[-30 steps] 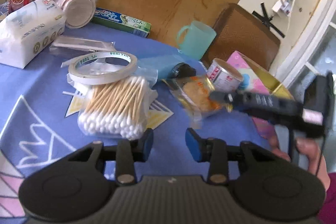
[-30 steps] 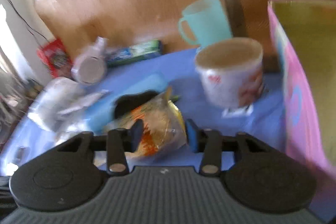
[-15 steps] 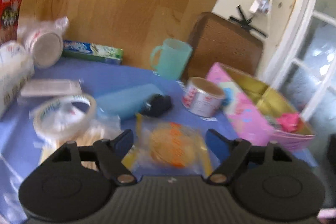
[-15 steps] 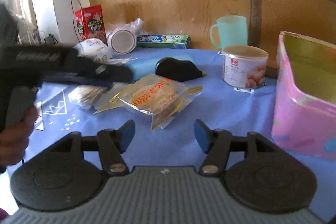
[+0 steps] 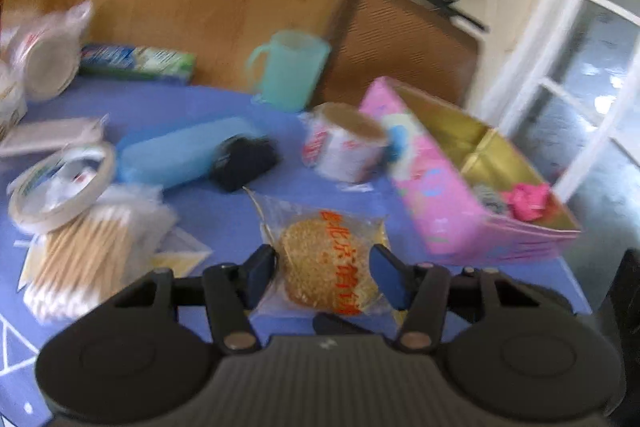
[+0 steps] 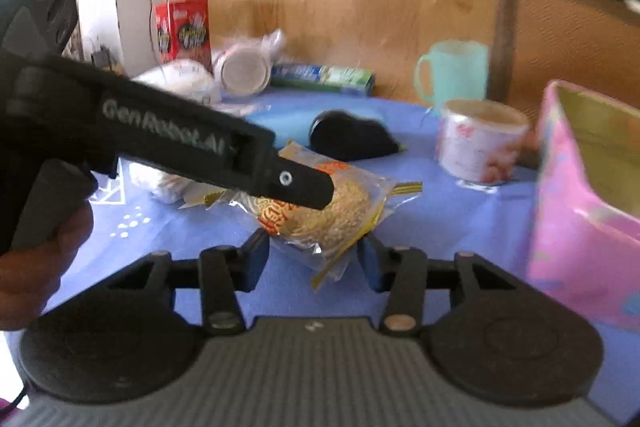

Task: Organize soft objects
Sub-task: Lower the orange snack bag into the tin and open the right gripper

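A golden scrub pad in a clear packet (image 5: 330, 263) lies on the blue tablecloth. My left gripper (image 5: 325, 281) is open, its jaws on either side of the packet. In the right wrist view the packet (image 6: 340, 211) sits just beyond my right gripper (image 6: 314, 259), which is open around the packet's near corner. The left gripper's body (image 6: 180, 143) crosses over the packet from the left. A pink box with gold lining (image 5: 448, 187) holds a pink soft item (image 5: 528, 201) and a grey one; it also shows in the right wrist view (image 6: 580, 211).
On the cloth: a cotton swab bag (image 5: 92, 247), a tape roll (image 5: 60, 183), a blue case (image 5: 180, 155), a black object (image 5: 244, 161), a can (image 5: 344, 143), a teal mug (image 5: 288, 71) and a toothpaste box (image 5: 136, 65). A brown chair (image 5: 404, 43) stands behind.
My left gripper has swung from the cotton swabs to the scrub pad packet and opened around it. My right gripper let go of the packet, pulled back, then came close again.
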Action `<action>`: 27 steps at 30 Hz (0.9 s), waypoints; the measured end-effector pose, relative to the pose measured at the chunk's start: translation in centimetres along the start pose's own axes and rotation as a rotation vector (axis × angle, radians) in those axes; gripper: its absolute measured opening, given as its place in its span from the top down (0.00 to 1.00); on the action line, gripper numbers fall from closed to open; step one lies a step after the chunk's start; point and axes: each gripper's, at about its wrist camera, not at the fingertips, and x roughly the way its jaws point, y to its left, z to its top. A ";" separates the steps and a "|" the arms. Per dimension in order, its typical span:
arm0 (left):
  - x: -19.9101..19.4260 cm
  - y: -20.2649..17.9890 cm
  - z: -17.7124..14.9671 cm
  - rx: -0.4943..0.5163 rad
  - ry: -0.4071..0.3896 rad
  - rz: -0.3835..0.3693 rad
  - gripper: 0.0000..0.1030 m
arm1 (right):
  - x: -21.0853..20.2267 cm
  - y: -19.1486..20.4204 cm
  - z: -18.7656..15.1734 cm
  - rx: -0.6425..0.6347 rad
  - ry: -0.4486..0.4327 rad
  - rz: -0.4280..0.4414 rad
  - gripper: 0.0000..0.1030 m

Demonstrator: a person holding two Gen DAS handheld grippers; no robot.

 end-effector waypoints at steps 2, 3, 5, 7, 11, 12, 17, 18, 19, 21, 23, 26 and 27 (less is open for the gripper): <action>-0.5 -2.2 0.7 0.051 -0.034 -0.031 0.49 | -2.0 -0.6 0.0 0.019 -0.057 -0.043 0.50; -0.5 -3.3 1.2 0.073 -0.048 -0.047 0.49 | -3.0 -1.0 0.2 0.029 -0.087 -0.069 0.50; 0.0 -5.9 2.4 0.133 -0.070 -0.090 0.49 | -4.8 -2.2 0.7 0.044 -0.145 -0.136 0.50; 1.1 -8.5 3.5 0.185 -0.083 -0.129 0.49 | -6.0 -3.8 0.9 0.054 -0.183 -0.195 0.50; 4.5 -12.7 4.6 0.216 -0.081 -0.185 0.42 | -7.0 -8.0 1.0 0.123 -0.202 -0.293 0.50; 5.4 -13.5 4.6 0.229 -0.082 -0.187 0.38 | -6.9 -9.1 1.1 0.144 -0.194 -0.313 0.48; 7.5 -14.2 3.7 0.249 -0.059 -0.137 0.33 | -5.9 -11.8 0.1 0.206 -0.165 -0.470 0.39; 6.9 -13.8 3.5 0.243 -0.067 -0.144 0.32 | -6.3 -12.2 -0.2 0.234 -0.180 -0.468 0.37; 6.1 -13.1 3.3 0.240 -0.080 -0.139 0.31 | -6.7 -12.3 -0.3 0.259 -0.200 -0.463 0.36; 4.8 -11.9 3.1 0.234 -0.094 -0.105 0.28 | -6.9 -12.2 -0.5 0.278 -0.221 -0.456 0.35; 3.6 -10.2 2.6 0.222 -0.086 -0.056 0.27 | -6.8 -11.9 -0.3 0.276 -0.245 -0.444 0.35; 2.0 -7.8 1.5 0.218 -0.065 0.028 0.27 | -6.8 -10.0 0.3 0.264 -0.290 -0.412 0.35; 1.7 -7.0 1.1 0.212 -0.059 0.060 0.27 | -6.8 -9.3 0.5 0.259 -0.308 -0.407 0.35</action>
